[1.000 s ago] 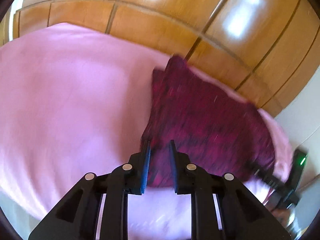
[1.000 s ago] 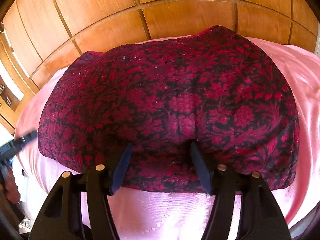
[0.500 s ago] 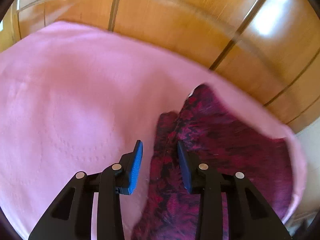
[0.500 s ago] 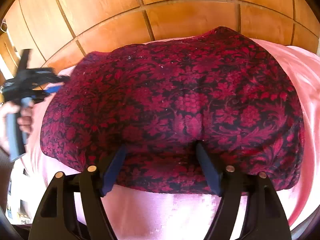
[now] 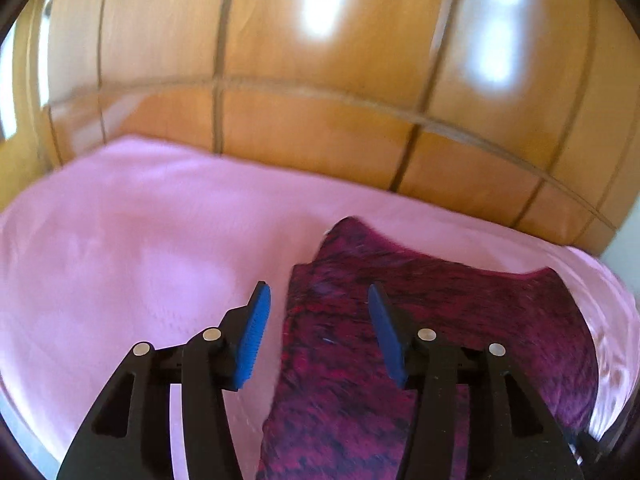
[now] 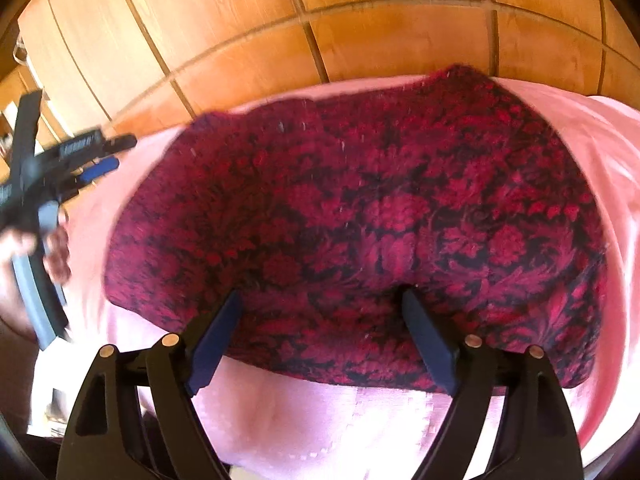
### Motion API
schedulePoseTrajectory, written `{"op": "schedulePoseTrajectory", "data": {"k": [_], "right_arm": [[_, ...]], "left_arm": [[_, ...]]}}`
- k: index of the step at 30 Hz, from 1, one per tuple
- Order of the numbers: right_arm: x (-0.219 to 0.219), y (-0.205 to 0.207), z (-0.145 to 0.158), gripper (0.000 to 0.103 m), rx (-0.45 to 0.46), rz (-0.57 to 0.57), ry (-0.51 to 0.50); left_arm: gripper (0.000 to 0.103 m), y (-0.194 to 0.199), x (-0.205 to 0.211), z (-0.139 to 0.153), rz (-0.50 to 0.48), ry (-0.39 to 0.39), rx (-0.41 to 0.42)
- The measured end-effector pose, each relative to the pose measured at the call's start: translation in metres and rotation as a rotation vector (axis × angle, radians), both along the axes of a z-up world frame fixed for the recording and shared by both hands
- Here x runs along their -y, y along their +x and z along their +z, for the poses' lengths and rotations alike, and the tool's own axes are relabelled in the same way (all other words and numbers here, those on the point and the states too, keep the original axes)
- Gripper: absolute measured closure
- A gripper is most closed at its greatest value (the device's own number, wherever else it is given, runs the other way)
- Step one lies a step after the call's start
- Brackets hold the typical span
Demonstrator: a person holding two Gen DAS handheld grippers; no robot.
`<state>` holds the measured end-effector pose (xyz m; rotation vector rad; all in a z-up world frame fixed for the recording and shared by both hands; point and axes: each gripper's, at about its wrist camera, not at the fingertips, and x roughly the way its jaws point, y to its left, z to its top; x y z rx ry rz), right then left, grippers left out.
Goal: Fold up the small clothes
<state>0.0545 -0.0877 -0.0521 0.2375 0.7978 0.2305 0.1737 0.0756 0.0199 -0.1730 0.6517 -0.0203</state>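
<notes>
The left gripper (image 5: 318, 300) had just been opening; its blue pads (image 5: 256, 328) stood apart above the left edge of the red patterned garment (image 5: 440, 340), gripping nothing. The right gripper (image 6: 322, 304) had also been widening and stood spread over the garment's near edge, with no cloth pinched between its pads. The garment lay folded flat on the pink bedcover (image 6: 280, 420), in front of wooden cabinet doors (image 5: 320, 128).
</notes>
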Motion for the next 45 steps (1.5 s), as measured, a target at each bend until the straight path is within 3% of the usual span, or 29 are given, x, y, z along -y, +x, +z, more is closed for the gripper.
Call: {"op": "schedulePoseTrajectory", "data": {"k": [5,9,14,21,37,45], "right_arm": [[0.039,-0.001,0.029,0.018,0.076,-0.081,0.079],[0.075,0.007,0.036,0.016,0.097,-0.168,0.11],[0.114,0.023,0.022,0.012,0.065,-0.26,0.152],[0.15,0.034,-0.01,0.011,-0.017,-0.299,0.234],[0.175,0.032,-0.041,0.007,-0.037,-0.239,0.347],[0.164,0.027,-0.041,0.014,-0.077,-0.114,0.34]], "left_arm": [[0.053,-0.02,0.024,0.011,-0.063,0.035,0.053],[0.053,-0.028,0.038,0.008,-0.101,0.044,0.05],[0.053,-0.035,0.053,-0.002,-0.132,0.058,0.029],[0.053,-0.04,0.071,-0.014,-0.169,0.08,-0.003],[0.053,-0.036,0.099,-0.039,-0.237,0.099,-0.069],[0.053,-0.015,0.095,-0.068,-0.267,0.013,-0.185]]}}
